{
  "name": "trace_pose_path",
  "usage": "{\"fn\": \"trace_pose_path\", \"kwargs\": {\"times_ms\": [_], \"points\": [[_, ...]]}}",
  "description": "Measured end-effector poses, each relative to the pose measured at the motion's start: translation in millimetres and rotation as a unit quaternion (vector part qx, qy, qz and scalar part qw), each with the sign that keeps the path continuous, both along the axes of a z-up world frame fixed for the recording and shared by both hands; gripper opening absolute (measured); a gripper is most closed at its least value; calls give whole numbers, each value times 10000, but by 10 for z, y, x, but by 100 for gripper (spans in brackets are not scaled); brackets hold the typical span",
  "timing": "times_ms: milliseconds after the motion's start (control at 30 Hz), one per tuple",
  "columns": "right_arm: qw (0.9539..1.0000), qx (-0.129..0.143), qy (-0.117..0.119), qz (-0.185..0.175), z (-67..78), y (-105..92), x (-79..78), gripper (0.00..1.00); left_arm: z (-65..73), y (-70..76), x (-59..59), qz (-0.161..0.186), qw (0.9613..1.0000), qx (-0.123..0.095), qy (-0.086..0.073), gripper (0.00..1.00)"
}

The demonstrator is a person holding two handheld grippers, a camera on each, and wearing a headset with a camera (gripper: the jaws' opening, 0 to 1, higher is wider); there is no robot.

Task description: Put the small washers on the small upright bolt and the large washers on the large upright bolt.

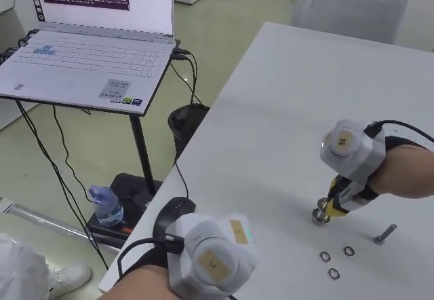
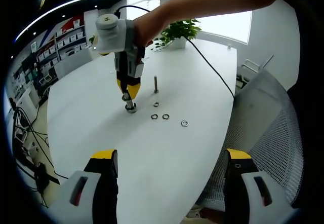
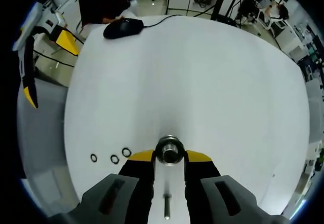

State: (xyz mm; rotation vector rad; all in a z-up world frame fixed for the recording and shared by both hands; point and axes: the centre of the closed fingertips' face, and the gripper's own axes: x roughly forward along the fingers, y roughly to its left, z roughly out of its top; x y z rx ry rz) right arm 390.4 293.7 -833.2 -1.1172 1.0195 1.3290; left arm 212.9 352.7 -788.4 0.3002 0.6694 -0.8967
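Steel large bolt stands upright between my right gripper's yellow-tipped jaws; pinching or not, I cannot tell. My left gripper's jaws are spread wide.

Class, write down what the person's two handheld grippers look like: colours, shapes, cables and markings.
Both the right gripper and left gripper have pale grey bodies, dark jaws tipped yellow, and a round cap with a tan sticker. A black cable leaves each. The right forearm is unsleeved.

The table is white, the large bolt, small bolt and washers silvery, the mouse black, the left gripper and right gripper pale grey with black, yellow-tipped jaws, and the silver laptop shows a purple window.
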Motion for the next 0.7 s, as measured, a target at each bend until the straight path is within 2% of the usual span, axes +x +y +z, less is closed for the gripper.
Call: {"fn": "trace_pose_path", "kwargs": {"times_ms": [333, 700], "points": [[10000, -3, 55, -74, -124, -21, -18, 22, 19, -11, 5, -38, 10000, 40, -35, 86], [10000, -1, 26, -88, -243, -29, 12, 22, -5, 2, -33, -61, 9999, 105, 22, 85]]}}
